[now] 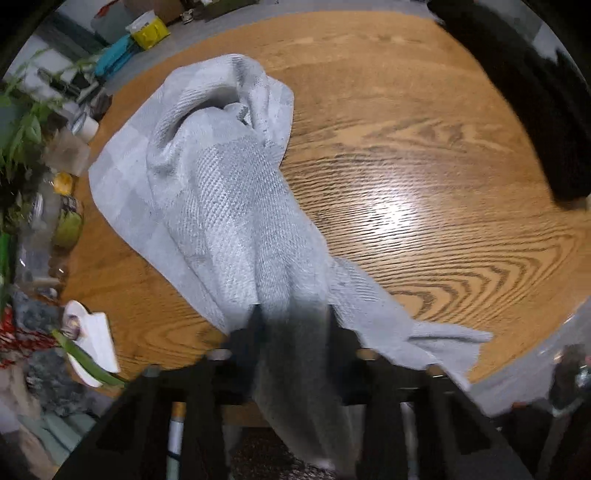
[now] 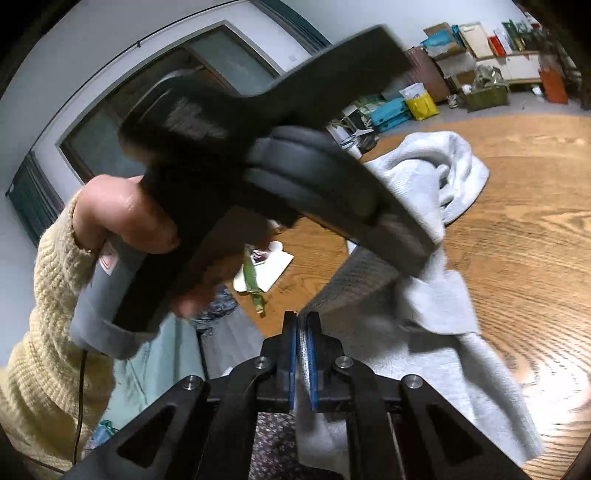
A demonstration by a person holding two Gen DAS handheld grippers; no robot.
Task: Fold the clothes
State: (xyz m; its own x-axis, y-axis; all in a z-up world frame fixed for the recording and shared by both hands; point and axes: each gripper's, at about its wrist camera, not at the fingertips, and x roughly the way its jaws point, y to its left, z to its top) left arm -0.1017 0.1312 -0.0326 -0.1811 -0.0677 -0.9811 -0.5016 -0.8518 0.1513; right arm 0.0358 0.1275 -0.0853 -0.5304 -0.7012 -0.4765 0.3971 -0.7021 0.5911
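Pale grey waffle-weave towel (image 1: 221, 192) is lying bunched and twisted across the round oak-grain wooden desk (image 1: 424, 155), one end trailing off the near edge. Left gripper (image 1: 291, 321) is pointing steeply down, its black fingers pinching a gathered fold of the towel, which is rising between them toward the lens and blocking the view of the pads. Right gripper (image 2: 303, 332) is showing blue-padded fingers (image 2: 292, 350) pressed nearly together on a thin edge of the same towel. In the right wrist view the body of the left gripper, held by a hand (image 2: 122, 218) in a cream knitted sleeve (image 2: 44, 332), is filling the middle and hiding much of the desk and the towel's centre. At the desk's far rim are crowding green plant leaves (image 1: 22, 122), a yellow bag (image 1: 149, 33), a teal box (image 1: 114, 59) and small jars (image 1: 66, 229). A white paper sheet (image 1: 98, 343) with a green leaf across it is sitting near the left edge. Motion blur is softening the towel's near corner.
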